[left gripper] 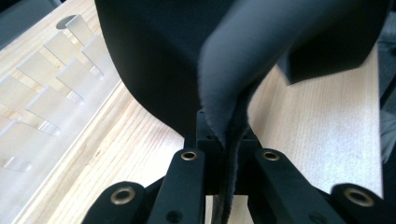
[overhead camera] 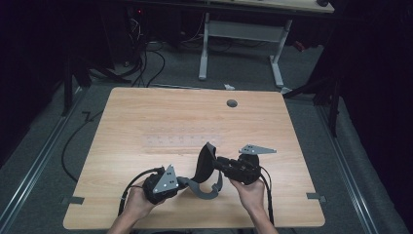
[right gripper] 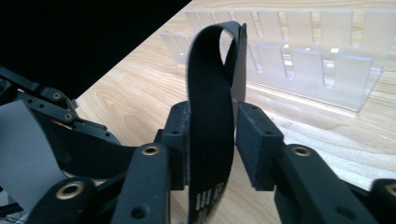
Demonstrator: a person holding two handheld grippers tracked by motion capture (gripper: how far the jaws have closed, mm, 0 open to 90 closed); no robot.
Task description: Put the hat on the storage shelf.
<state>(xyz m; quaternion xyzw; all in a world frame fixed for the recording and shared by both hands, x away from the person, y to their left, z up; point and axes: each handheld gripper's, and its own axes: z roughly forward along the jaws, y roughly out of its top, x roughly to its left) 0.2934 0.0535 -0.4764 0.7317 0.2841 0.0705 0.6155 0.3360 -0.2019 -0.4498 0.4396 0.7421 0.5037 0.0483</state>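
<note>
Black strap (right gripper: pixel 210 116), lower end cut off

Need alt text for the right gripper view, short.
A black strap loops up between the right gripper's jaws, one pad standing off it. Behind it, a clear slotted rack lies on the wooden table; the left gripper is at the left.

A black strap (right gripper: pixel 208 116) with small white print and a grey felt strip (left gripper: pixel 238 65) lie over the light wood-grain table (overhead camera: pixel 146 112), beside a clear slotted rack (right gripper: pixel 299 60).
</note>
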